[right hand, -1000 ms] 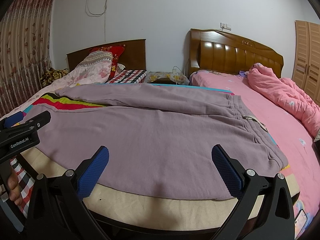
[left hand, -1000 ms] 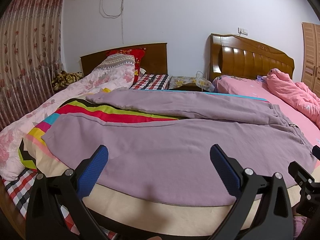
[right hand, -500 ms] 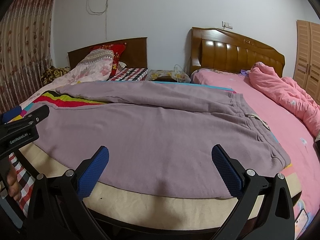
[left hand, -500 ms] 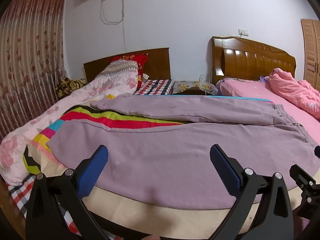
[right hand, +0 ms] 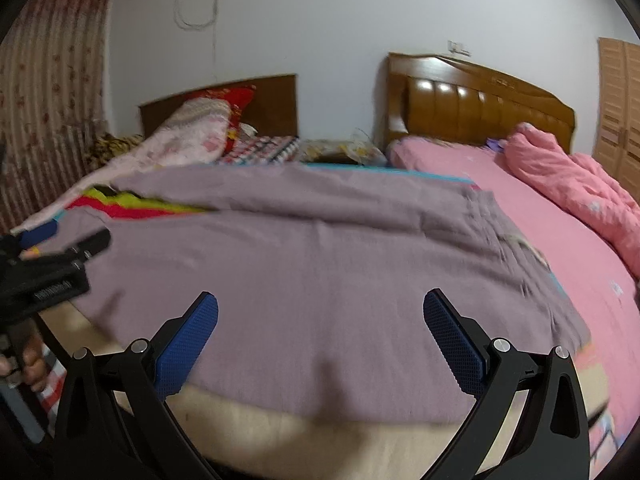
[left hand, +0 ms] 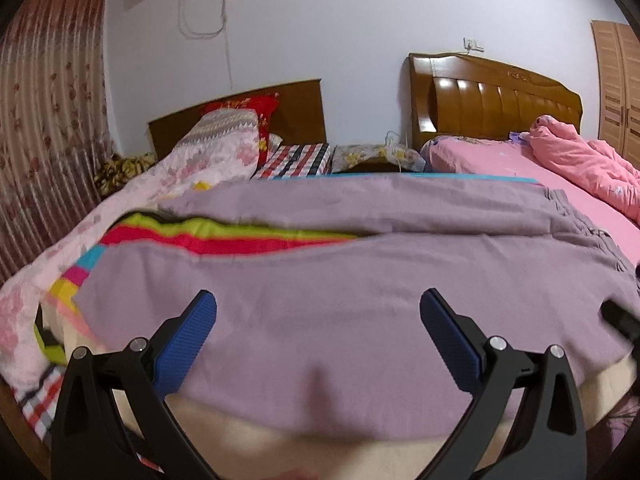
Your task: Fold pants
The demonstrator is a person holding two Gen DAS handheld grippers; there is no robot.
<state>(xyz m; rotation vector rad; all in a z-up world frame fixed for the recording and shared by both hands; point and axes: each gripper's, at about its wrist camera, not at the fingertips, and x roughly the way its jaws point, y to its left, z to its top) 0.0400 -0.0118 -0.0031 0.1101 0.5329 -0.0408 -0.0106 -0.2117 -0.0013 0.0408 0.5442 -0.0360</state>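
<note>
Mauve pants (left hand: 340, 280) (right hand: 320, 260) lie spread flat across the bed, legs running left, waistband (right hand: 504, 232) at the right. Their near edge hangs over a cream blanket edge (left hand: 320, 448). My left gripper (left hand: 318, 332) is open, its blue pads over the near leg with nothing between them. My right gripper (right hand: 320, 332) is also open, over the near leg closer to the waistband. The left gripper's body (right hand: 44, 276) shows at the left of the right wrist view, held by a hand (right hand: 28, 364).
A striped colourful sheet (left hand: 224, 236) shows between the pant legs. A floral quilt (left hand: 192, 160) and pillows lie at the far left, a pink duvet (left hand: 580, 164) on the pink bed at right. Two wooden headboards (left hand: 492, 100) stand against the wall; a curtain (left hand: 44, 128) hangs left.
Both grippers have moved forward and lower toward the pants, which now fill more of each view. Both stay open; the pants have not moved.
</note>
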